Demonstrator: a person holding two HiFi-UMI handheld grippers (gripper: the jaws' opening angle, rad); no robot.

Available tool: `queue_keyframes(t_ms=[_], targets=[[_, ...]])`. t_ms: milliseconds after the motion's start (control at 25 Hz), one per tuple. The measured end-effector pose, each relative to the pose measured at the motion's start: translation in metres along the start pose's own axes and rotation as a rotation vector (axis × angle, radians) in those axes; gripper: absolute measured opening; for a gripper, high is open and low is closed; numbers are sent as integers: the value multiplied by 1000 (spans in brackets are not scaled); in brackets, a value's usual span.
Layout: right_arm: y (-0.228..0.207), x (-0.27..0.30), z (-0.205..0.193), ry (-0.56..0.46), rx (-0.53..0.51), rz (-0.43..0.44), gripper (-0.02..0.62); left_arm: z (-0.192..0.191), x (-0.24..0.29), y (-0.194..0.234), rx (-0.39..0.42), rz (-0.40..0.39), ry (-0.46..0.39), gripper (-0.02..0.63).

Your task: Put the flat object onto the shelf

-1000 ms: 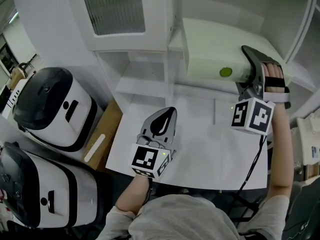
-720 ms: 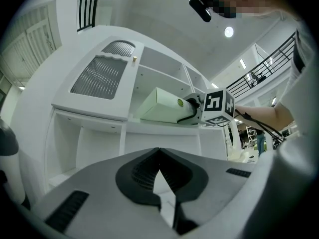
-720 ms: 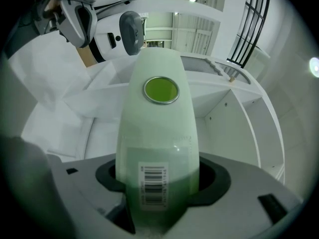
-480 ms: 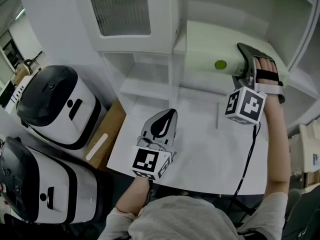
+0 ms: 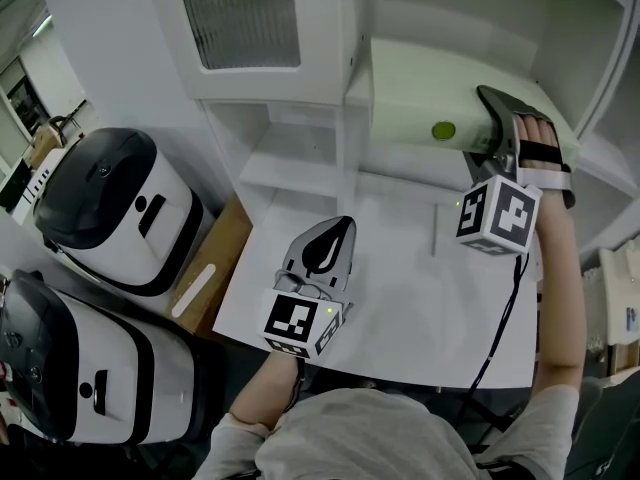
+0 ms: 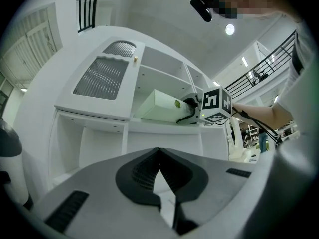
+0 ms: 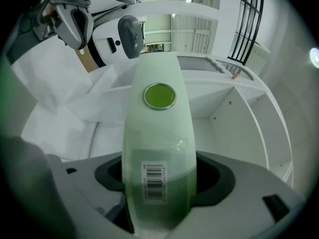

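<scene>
The flat object is a pale green box (image 5: 425, 88) with a round green sticker (image 7: 159, 96) and a barcode label. It lies lengthwise in the right compartment of the white shelf unit (image 5: 300, 173). My right gripper (image 5: 492, 133) is shut on its near end, and in the right gripper view the box (image 7: 158, 133) fills the gap between the jaws of the right gripper (image 7: 158, 188). Whether the box rests on the shelf board I cannot tell. My left gripper (image 5: 330, 236) hovers over the white table (image 5: 400, 308), shut and empty. In the left gripper view, the left gripper (image 6: 159, 156) faces the box (image 6: 157, 105).
Two white and black appliances (image 5: 105, 213) (image 5: 70, 368) stand at the left, beside a brown cardboard box (image 5: 205, 268). A cabinet door with ribbed glass (image 5: 240, 18) is above the shelf's left compartments. A cable hangs from the right gripper over the table.
My right gripper has carried the green box a little up and deeper towards the shelf, then settled. The left gripper has stayed in place.
</scene>
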State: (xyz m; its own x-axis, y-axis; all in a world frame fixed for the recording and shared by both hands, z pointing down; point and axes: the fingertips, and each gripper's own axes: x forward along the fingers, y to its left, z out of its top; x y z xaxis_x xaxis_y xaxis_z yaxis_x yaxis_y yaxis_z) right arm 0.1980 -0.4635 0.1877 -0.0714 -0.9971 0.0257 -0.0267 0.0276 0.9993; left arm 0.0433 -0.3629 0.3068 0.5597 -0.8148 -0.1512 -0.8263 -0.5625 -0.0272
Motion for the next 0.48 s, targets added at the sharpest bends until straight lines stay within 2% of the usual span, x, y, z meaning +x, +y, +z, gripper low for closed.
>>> queue_keyframes(t_ms=[120, 320, 480], targets=[[-1, -5, 2, -4, -13, -12, 322, 16, 8, -14, 17, -56, -33, 15], [-1, -12, 5, -26, 13, -15, 322, 66, 39, -30, 69, -125, -102, 15], [-2, -22, 9, -56, 20, -22, 321, 87, 63, -33, 80, -139, -119, 15]])
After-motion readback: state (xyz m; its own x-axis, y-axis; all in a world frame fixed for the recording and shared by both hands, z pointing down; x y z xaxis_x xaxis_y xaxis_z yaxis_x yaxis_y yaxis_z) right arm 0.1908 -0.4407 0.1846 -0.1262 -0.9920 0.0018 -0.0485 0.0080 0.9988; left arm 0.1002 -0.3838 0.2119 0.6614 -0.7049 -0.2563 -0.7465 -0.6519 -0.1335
